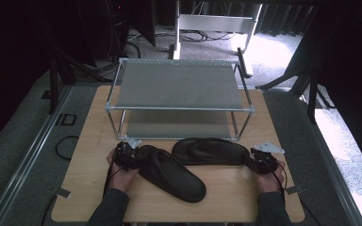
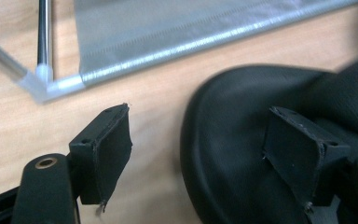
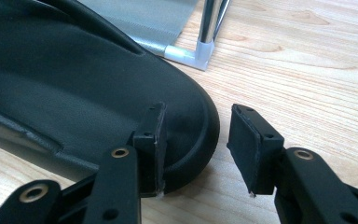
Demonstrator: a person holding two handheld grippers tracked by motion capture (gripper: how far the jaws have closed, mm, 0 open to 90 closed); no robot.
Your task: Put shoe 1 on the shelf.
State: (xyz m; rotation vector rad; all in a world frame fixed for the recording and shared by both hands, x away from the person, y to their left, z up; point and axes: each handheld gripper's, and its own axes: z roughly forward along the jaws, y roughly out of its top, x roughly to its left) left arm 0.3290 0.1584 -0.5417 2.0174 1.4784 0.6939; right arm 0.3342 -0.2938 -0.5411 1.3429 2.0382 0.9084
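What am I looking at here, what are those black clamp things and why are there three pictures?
A person sits at a wooden table holding a hand-worked clamp in each hand: the left tool and the right tool. One picture looks down from above; the other two come from cameras riding on each tool. Two black slippers lie in front of a grey two-shelf rack. The left tool's jaws straddle the rim of the left slipper, with no grip visible. The right tool's jaws straddle the end of the right slipper, a gap showing.

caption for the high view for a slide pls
Person's left tool and right tool at the outer ends of two black slippers before an empty two-tier rack.
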